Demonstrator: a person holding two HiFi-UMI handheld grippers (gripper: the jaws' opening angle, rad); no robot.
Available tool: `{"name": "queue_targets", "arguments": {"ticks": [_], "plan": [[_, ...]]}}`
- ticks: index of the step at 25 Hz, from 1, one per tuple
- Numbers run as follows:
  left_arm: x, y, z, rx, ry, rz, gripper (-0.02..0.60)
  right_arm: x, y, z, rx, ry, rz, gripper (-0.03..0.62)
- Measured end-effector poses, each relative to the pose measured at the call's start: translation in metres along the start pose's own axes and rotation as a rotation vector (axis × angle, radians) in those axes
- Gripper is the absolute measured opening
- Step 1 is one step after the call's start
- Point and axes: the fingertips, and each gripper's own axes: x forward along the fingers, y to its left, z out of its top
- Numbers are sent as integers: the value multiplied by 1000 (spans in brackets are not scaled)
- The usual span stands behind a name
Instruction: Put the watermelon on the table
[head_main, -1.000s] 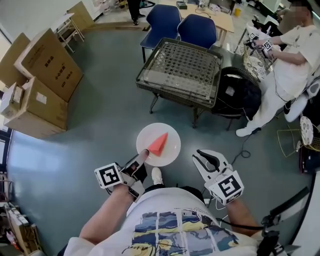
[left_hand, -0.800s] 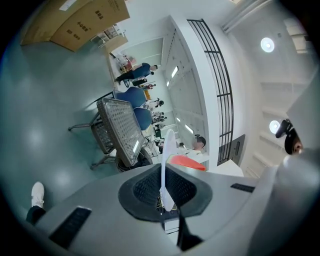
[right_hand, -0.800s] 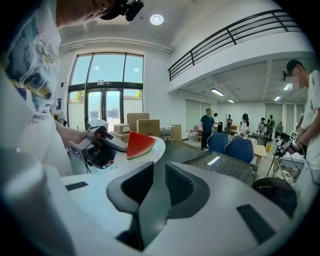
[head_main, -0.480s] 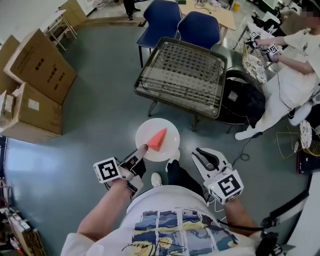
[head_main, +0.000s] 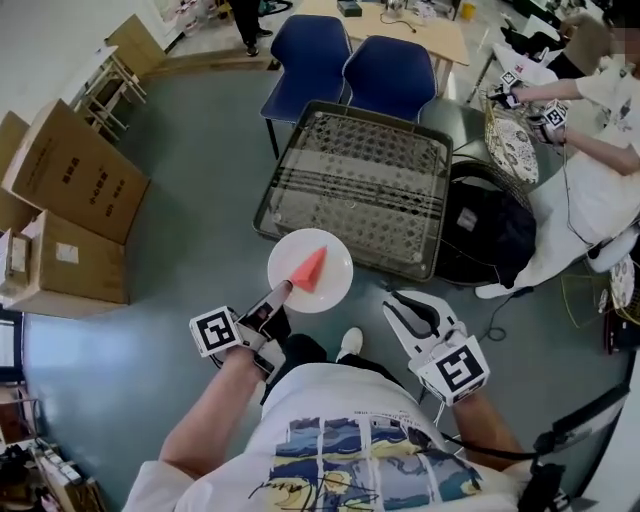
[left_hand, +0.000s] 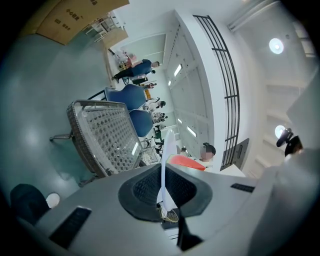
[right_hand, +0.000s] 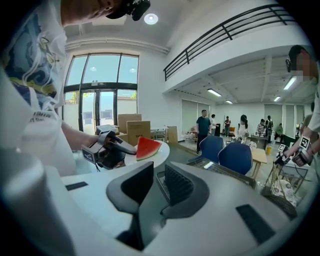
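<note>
Grey floor (head_main: 180, 260) meets the mesh-topped counter (head_main: 360, 180) ahead; my left gripper (head_main: 281, 293) clamps its jaws on the rim of the white plate (head_main: 338, 283) carrying the watermelon (head_main: 310, 268), while the right gripper (head_main: 412, 318) hangs with jaws parted and empty. I'd keep the plate level and carry it well over the counter before lowering. A second ago it hung over floor; now it overlaps the counter's near edge.

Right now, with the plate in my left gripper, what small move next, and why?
Probably carry the left gripper forward: it is shut on the white plate, the watermelon slice lies on it, and the plate barely overlaps the table in the head view.
</note>
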Motion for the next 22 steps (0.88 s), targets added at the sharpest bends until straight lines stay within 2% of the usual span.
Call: {"name": "queue_targets", "arguments": {"ticks": [9, 16, 22], "plan": [[103, 29, 88, 1, 41, -18, 23, 38, -69, -14, 44, 73, -105, 60], [188, 82, 164, 35, 154, 20, 23, 87, -132, 8, 95, 100, -248, 61], [255, 120, 230, 44, 229, 27, 23, 129, -163, 29, 148, 139, -348, 61]]}}
